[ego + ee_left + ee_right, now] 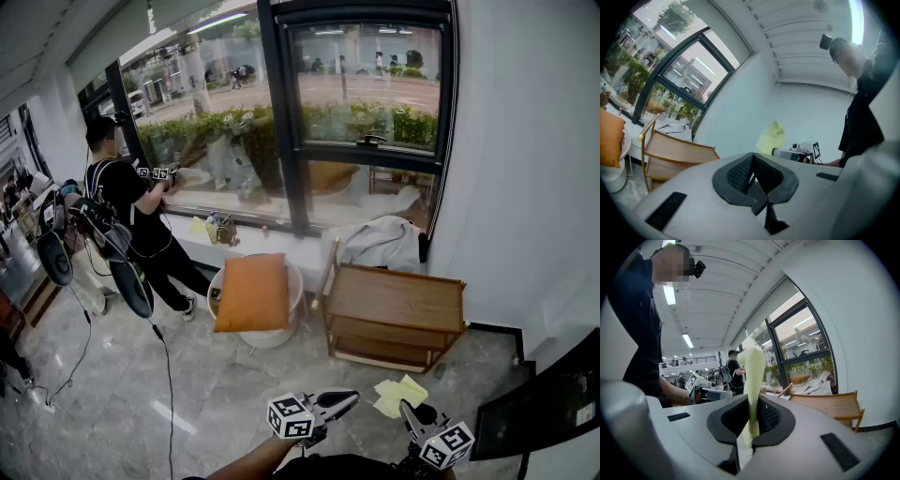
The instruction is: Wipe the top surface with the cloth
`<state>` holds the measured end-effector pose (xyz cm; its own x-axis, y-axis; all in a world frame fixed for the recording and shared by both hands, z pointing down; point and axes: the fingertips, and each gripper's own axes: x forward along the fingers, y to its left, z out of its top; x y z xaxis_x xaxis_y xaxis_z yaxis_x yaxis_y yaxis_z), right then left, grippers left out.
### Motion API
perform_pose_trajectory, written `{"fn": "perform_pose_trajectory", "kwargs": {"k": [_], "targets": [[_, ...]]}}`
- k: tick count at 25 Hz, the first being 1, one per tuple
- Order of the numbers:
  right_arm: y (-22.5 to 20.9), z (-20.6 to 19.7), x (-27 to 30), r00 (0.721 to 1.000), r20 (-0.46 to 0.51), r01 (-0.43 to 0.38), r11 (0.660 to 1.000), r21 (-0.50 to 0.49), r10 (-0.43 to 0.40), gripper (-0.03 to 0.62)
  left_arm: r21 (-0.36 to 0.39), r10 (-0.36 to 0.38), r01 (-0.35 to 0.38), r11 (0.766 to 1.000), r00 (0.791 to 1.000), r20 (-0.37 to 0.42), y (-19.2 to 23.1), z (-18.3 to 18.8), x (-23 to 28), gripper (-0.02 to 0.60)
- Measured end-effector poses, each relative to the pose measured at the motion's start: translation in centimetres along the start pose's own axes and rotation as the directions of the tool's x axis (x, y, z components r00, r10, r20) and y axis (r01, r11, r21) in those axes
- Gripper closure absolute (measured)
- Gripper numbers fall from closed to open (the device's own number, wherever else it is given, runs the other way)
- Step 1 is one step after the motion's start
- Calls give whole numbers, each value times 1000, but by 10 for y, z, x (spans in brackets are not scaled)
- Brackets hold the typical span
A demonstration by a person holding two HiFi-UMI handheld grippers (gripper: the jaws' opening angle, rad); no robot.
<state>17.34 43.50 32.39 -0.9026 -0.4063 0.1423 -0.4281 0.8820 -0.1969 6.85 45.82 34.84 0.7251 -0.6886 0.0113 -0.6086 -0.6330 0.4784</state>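
Observation:
A low wooden table with a bare slatted top and a shelf beneath stands by the window. A pale yellow cloth hangs over the floor in front of it, pinched in my right gripper. In the right gripper view the cloth rises as a folded strip from between the shut jaws, with the table beyond at the right. My left gripper is beside it on the left, shut on nothing. From the left gripper view, the cloth and the table are ahead.
An orange cushion leans on a round white tub left of the table. A grey-white fabric heap lies on the sill behind it. Another person with grippers stands at the left window. A black panel leans at the right wall.

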Motion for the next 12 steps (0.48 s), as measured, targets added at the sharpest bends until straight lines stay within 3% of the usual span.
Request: {"fn": "perform_pose_trajectory", "kwargs": {"k": [6,12], "targets": [[-15,1,-11,1000,0,0,1000,3,0,562,-35,-17,18,999,1000,15,-3,0,19,572],[-30,-2,-17,1000,-13,-24,1000,12,24,562,22,-10,10,1000,1000,-9,-12,-1,39,572]]}}
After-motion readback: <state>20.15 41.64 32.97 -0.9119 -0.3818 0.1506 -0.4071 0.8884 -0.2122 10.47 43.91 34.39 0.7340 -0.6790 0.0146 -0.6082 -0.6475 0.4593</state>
